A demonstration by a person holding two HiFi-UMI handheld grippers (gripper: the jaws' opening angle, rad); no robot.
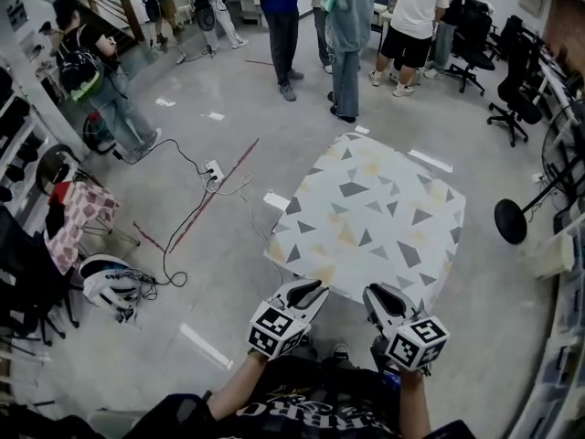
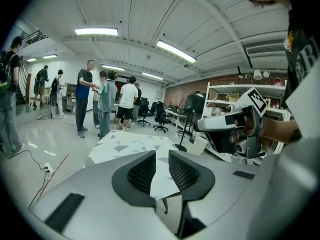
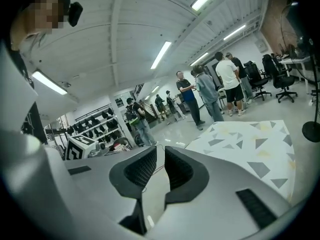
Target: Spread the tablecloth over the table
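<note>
Tablecloth (image 1: 370, 218) (white, grey and yellowish triangles) lies flat across the bench and covers the whole top as far as the head view shows. No bare top visible anywhere. The bench itself is hidden under it, apart from one thin leg (image 2: 165, 204) below the near edge in the left gripper view. No big folds or bunching that I can make out. The cloth sits a bit skewed to the person, with one corner pointing towards the floor cable (image 1: 215, 176).

Left hand-held gripper (image 1: 309, 291) is at the near edge of the cloth, raised clear of it. Its jaws stand apart with nothing between them; the cloth shows through the gap but is well beyond the pads (image 2: 145, 171). Right hand-held gripper (image 1: 377, 293) is beside it, also off the cloth. Its jaws leave a narrower gap, and only floor shows between them (so empty too).

Progress: the spread looks basically done, since the cloth is down, covers the top and neither gripper holds it. What could be left is a small tug to square it up or even out the overhang. Whether the drop is even at the far edge can't be told from here. A group of people (image 1: 347, 35) stands well beyond the bench, not involved.
</note>
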